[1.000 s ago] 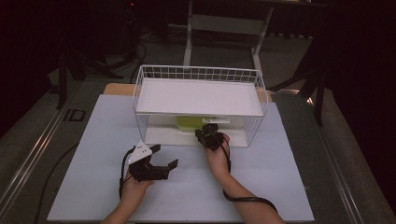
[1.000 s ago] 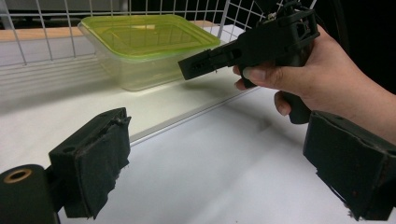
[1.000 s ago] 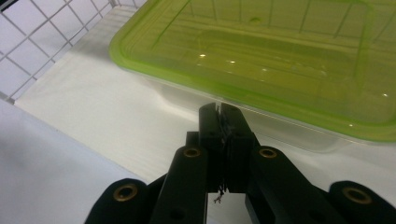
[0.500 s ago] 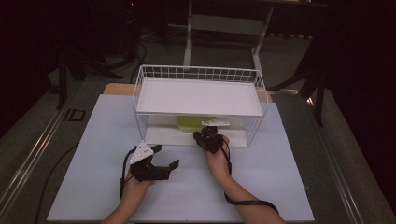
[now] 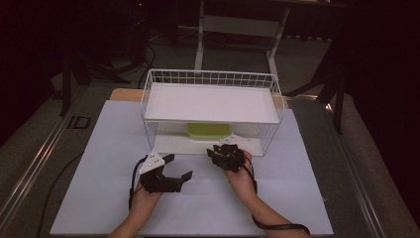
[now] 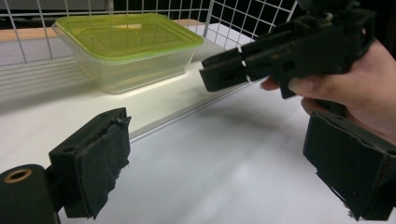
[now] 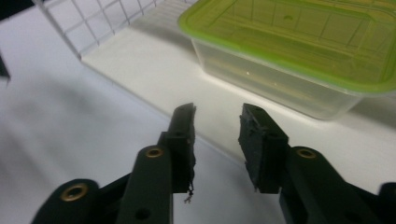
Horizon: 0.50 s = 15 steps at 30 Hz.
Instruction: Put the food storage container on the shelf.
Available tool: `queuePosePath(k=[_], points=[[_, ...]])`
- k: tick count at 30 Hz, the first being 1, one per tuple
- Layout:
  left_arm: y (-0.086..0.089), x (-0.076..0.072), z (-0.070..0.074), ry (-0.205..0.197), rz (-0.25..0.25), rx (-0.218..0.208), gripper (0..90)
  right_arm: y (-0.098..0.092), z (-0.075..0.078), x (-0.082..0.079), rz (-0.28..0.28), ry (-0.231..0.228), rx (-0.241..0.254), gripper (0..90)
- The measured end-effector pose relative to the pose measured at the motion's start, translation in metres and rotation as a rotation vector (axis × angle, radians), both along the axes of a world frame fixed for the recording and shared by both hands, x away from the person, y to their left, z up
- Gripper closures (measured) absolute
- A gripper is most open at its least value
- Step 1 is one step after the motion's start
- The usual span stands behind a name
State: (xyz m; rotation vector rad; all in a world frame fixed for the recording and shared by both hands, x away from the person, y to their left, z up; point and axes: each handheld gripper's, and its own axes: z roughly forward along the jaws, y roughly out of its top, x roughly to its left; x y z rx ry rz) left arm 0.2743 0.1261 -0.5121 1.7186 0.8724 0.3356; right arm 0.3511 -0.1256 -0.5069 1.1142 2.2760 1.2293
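High view: a lidded green container (image 5: 208,131) sits on the lower shelf of a white wire rack (image 5: 212,104). Right gripper (image 5: 225,152), at the shelf's front edge, has just been opening its jaws, nothing between them. Left gripper (image 5: 174,167) rests on the table (image 5: 99,148), jaws wide apart and empty.

Both forearms come in from the near edge of the table. Left gripper (image 5: 174,167) held low in the left hand (image 5: 143,196), jaws spread wide, nothing between them. Right gripper (image 5: 224,150) held in the right hand (image 5: 241,174), pointing forward and ahead of the left one. Its jaws have just been opening; a narrow gap stands between the pads (image 7: 254,140), empty.
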Motion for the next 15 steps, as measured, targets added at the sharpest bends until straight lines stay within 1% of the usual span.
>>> queuePosePath(k=[2,3,4,5,7,8,9,11,12,13,15], points=[[-0.001,0.001,0.0,0.005,-0.01,0.002,8.2,-0.001,-0.001,-0.004,0.011,0.004,-0.007,54.9],[-0.002,0.002,0.0,0.01,-0.026,0.008,8.2,-0.002,-0.001,-0.006,0.019,0.003,-0.01,51.8],[-0.002,0.002,0.0,0.011,-0.031,0.014,8.2,-0.003,-0.001,-0.009,0.029,0.004,-0.014,49.0],[-0.004,0.002,0.0,0.005,-0.034,0.021,8.2,-0.004,-0.001,-0.01,0.032,0.002,-0.007,45.4],[-0.005,0.003,0.001,0.015,-0.04,0.025,8.2,-0.006,0.0,-0.013,0.028,-0.011,-0.011,38.7],[-0.006,0.004,0.002,0.018,-0.043,0.022,8.2,-0.007,0.001,-0.013,0.03,-0.011,-0.007,34.2],[-0.007,0.004,0.003,0.017,-0.048,0.02,8.2,-0.01,0.002,-0.014,0.038,-0.007,0.009,29.9],[-0.009,0.004,0.006,0.015,-0.058,0.016,8.2,-0.012,0.002,-0.015,0.063,0.011,0.028,22.0],[-0.01,0.003,0.009,0.004,-0.062,0.023,8.2,-0.013,0.003,-0.015,0.071,0.014,0.038,19.5],[-0.01,0.002,0.011,-0.005,-0.066,0.02,8.2,-0.014,0.004,-0.016,0.081,0.02,0.054,18.6],[-0.009,0.0,0.014,-0.008,-0.069,0.014,8.2,-0.014,0.005,-0.018,0.112,0.025,0.054,15.8]])
